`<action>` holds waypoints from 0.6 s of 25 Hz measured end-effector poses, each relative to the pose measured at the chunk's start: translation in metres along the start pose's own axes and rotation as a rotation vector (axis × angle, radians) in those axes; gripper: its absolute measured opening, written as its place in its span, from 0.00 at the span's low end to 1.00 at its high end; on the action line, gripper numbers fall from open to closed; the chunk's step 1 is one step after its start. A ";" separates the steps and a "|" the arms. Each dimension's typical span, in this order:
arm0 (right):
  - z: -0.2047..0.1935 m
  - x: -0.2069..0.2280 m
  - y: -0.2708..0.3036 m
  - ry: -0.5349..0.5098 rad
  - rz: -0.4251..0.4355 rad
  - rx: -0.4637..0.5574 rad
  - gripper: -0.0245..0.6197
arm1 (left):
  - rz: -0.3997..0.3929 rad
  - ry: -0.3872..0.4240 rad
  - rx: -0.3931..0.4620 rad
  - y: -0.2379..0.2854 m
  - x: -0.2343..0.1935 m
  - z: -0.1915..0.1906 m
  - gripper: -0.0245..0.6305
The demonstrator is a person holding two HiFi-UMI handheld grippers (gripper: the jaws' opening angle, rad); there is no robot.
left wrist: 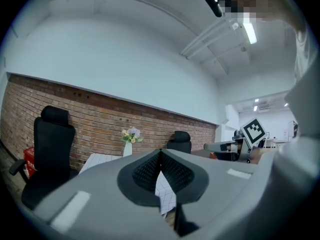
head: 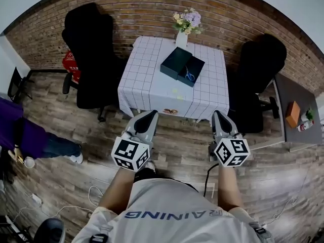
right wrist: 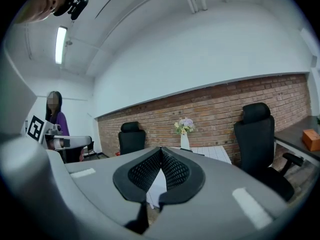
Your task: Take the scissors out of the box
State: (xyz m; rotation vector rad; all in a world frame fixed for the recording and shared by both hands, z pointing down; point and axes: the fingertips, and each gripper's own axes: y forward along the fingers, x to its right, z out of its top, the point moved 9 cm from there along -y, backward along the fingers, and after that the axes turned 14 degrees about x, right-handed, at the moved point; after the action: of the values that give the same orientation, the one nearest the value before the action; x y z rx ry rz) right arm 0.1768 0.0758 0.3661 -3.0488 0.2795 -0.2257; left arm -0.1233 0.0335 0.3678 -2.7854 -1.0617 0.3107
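Observation:
A dark box [head: 192,71] lies open on the white checked table [head: 152,90], its lid [head: 174,62] beside it on the left. The blue-handled scissors [head: 189,75] lie inside the box. Both grippers hang over the wooden floor short of the table's near edge and point at it. My left gripper [head: 150,114] [left wrist: 161,153] is shut with nothing between its pads. My right gripper [head: 218,115] [right wrist: 161,150] is shut and empty too. In both gripper views the jaws hide the box.
A white vase of flowers [head: 183,33] stands at the table's far edge. Black office chairs [head: 91,49] [head: 259,67] flank the table. A grey side desk [head: 296,110] with an orange box is at right. A person in purple [head: 20,135] is at left. Cables lie on the floor.

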 end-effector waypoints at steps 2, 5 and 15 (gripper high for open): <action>-0.004 -0.004 0.023 -0.003 -0.011 -0.007 0.06 | -0.005 -0.003 -0.009 0.009 -0.022 -0.003 0.04; -0.011 -0.011 0.054 -0.009 -0.033 -0.013 0.06 | -0.012 -0.007 -0.022 0.017 -0.054 -0.007 0.04; -0.026 -0.006 0.113 -0.009 -0.051 -0.060 0.06 | -0.020 -0.064 -0.048 0.055 -0.106 -0.018 0.04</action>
State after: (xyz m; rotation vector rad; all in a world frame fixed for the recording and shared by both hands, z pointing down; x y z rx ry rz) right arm 0.1471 -0.0359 0.3817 -3.1186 0.2117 -0.2099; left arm -0.1615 -0.0796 0.3887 -2.8227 -1.1253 0.3797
